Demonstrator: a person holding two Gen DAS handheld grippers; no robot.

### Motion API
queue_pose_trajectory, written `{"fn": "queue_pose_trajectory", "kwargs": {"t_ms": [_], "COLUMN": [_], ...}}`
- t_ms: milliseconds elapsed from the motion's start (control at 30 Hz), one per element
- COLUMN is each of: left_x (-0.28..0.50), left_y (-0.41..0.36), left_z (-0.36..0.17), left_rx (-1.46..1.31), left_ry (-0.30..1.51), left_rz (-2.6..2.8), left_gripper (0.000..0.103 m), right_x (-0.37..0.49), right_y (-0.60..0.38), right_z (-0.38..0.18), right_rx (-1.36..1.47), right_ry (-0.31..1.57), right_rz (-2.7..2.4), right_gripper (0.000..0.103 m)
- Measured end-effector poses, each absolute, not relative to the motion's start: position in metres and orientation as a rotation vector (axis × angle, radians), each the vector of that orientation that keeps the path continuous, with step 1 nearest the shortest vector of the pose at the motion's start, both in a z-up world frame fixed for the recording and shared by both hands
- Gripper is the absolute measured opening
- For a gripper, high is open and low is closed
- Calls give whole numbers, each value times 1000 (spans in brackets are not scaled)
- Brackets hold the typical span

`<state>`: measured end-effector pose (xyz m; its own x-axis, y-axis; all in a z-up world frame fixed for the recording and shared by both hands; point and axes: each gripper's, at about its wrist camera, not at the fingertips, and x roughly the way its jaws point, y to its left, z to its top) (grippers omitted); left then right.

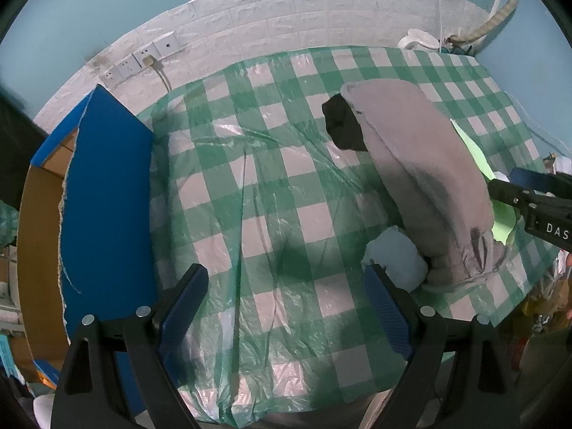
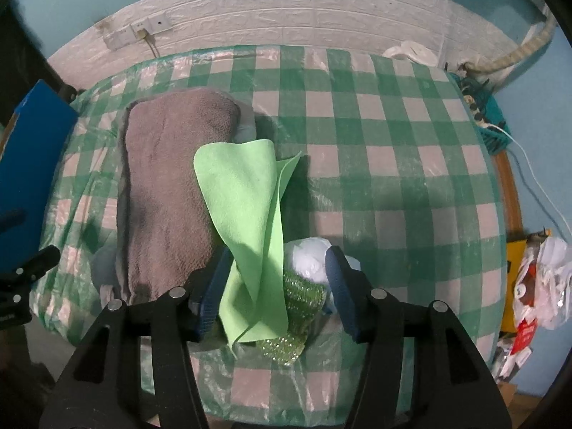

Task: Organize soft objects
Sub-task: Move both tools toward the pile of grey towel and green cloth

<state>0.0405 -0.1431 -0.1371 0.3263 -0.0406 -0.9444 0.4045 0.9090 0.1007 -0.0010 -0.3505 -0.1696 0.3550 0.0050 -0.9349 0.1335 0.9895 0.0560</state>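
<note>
On checked tablecloth [image 1: 271, 193], white-brick wall [image 2: 286, 10] behind | left claw [image 1: 286, 307] apart | right claw [image 2: 277, 289] apart, straddling green cloth [image 2: 243, 193]

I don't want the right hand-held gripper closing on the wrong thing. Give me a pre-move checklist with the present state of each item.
1. Right hand-held gripper open: ok, fingers spread.
2. Green cloth between its fingers: ok, the cloth's lower part lies in the gap.
3. Only the cloth in the gap: not ok, the sparkly green scrubber and a white wad also sit there.
4. Grey towel outside the gap: ok, it lies left of the left finger.
5. Left hand-held gripper free: ok, open, nothing between its fingers.
6. Blue-sided cardboard box ready to take items: cannot tell, its inside is barely visible.
</note>
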Motion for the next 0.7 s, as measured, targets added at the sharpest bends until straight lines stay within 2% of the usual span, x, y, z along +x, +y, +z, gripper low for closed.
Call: {"fn": "queue_pose_trajectory", "kwargs": {"t_ms": [233, 300, 367, 467, 700], "left_x": [40, 42, 43, 44, 42], "left_y": [-147, -148, -149, -151, -171], "left_z": [-143, -147, -149, -154, -165], "left_rx": [360, 358, 351, 333, 357], "left_ry": [1218, 1221, 1232, 1246, 1261], "left_rz": [-307, -312, -320, -352, -403], "left_gripper": [90, 90, 90, 90, 90], "right_x": [7, 8, 9, 10, 12], "right_y": [-354, -353, -350, -344, -342], "right_z": [-179, -180, -180, -181, -179], "right_rx": [125, 107, 85, 43, 5], "right_ry": [1202, 1199, 1199, 1199, 1195], "right_rz": [-73, -64, -50, -35, -42], "right_gripper": [56, 53, 44, 38, 37]}}
